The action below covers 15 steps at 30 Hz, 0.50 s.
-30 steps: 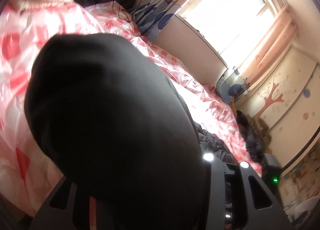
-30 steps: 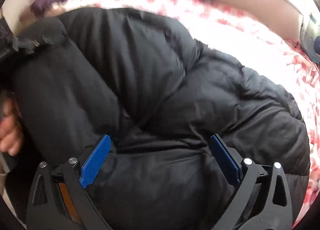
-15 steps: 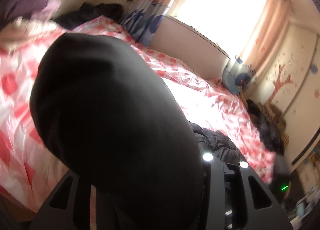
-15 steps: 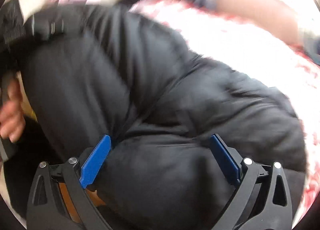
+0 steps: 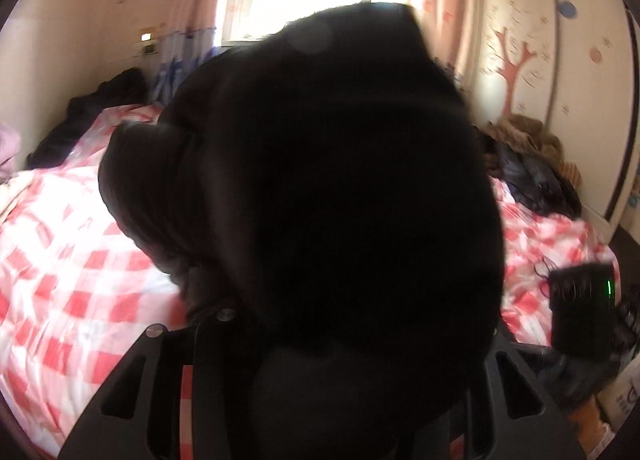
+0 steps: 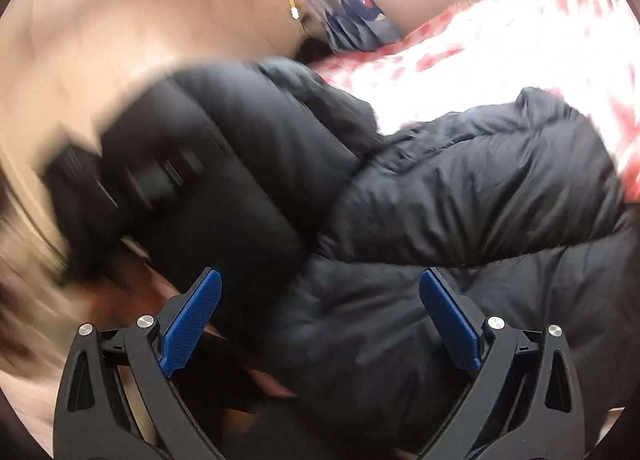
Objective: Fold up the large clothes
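The black puffer jacket (image 6: 460, 196) is bunched up and lifted, filling the middle and right of the right wrist view above the red-and-white checked bedcover (image 5: 72, 260), so you have gathered it but I judge that no neat fold is made yet. In the left wrist view the jacket covers the centre of the frame and hides the fingers of your left gripper (image 5: 320, 360), which seems to be clamped on a thick fold of it. Your right gripper (image 6: 320, 320) stands wide and released, with padding between the blue pads (image 6: 192, 316) but not pressed, so the flattening and folding on the bed are left.
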Each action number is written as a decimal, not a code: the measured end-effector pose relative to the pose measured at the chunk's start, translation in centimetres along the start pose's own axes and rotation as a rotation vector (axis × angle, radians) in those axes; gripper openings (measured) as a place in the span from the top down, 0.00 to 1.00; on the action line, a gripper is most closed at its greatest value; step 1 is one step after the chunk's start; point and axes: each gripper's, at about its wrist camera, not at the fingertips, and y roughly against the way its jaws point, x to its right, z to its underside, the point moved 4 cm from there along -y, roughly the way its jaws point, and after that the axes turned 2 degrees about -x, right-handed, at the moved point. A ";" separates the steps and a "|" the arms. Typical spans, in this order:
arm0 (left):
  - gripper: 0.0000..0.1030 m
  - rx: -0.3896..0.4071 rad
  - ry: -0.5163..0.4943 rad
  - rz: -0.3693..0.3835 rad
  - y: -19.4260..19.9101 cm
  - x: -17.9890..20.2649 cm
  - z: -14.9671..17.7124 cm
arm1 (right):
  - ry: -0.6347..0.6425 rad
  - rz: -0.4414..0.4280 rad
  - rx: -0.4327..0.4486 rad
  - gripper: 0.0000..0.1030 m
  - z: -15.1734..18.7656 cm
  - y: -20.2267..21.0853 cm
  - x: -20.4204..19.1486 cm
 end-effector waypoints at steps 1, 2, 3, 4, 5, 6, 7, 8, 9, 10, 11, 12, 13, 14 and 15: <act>0.60 -0.002 -0.012 0.007 -0.4 0.7 0.1 | -0.057 -0.063 0.017 0.07 -0.4 0.8 0.6; 0.60 -0.006 -0.030 0.017 -0.8 1.5 0.3 | -0.093 -0.104 0.034 0.07 -0.8 0.9 0.5; 0.60 -0.008 -0.042 0.024 -1.2 2.1 0.5 | -0.127 -0.141 0.054 0.07 -1.1 1.7 0.8; 0.60 -0.012 -0.061 0.034 -1.6 3.0 0.8 | -0.154 -0.173 0.073 0.07 -2.0 2.7 1.6; 0.60 -0.017 -0.079 0.041 -2.0 3.8 1.1 | -0.170 -0.191 0.090 0.07 -3.0 3.2 2.3; 0.60 -0.024 -0.104 0.049 -2.5 4.8 1.4 | -0.179 -0.192 0.106 0.07 -3.8 4.2 2.5; 0.60 -0.028 -0.125 0.052 -2.7 5.5 1.7 | -0.180 -0.182 0.124 0.07 -4.9 4.6 2.9; 0.60 -0.033 -0.156 0.055 -3.1 6.5 2.2 | -0.171 -0.169 0.144 0.07 -6.5 6.7 1.5; 0.60 -0.039 -0.189 0.059 -3.4 7.6 2.6 | -0.164 -0.166 0.155 0.07 -7.3 7.4 1.5; 0.60 -0.044 -0.214 0.064 -3.6 8.4 3.0 | -0.159 -0.163 0.160 0.07 -8.3 8.2 1.4; 0.60 -0.050 -0.245 0.070 -3.9 9.1 3.5 | -0.159 -0.161 0.150 0.07 -9.2 9.0 1.2; 0.60 -0.059 -0.292 0.079 -4.2 10.4 4.2 | -0.157 -0.152 0.145 0.07 -9.1 11.0 0.8; 0.60 -0.066 -0.328 0.083 -4.6 11.0 4.7 | -0.143 -0.127 0.144 0.07 -10.1 11.5 0.4; 0.60 -0.075 -0.373 0.085 -4.9 11.9 5.3 | -0.117 -0.071 0.133 0.07 -11.0 12.0 -0.1; 0.60 -0.080 -0.409 0.084 -5.3 12.3 5.5 | -0.092 0.006 0.119 0.07 -11.8 12.9 -0.5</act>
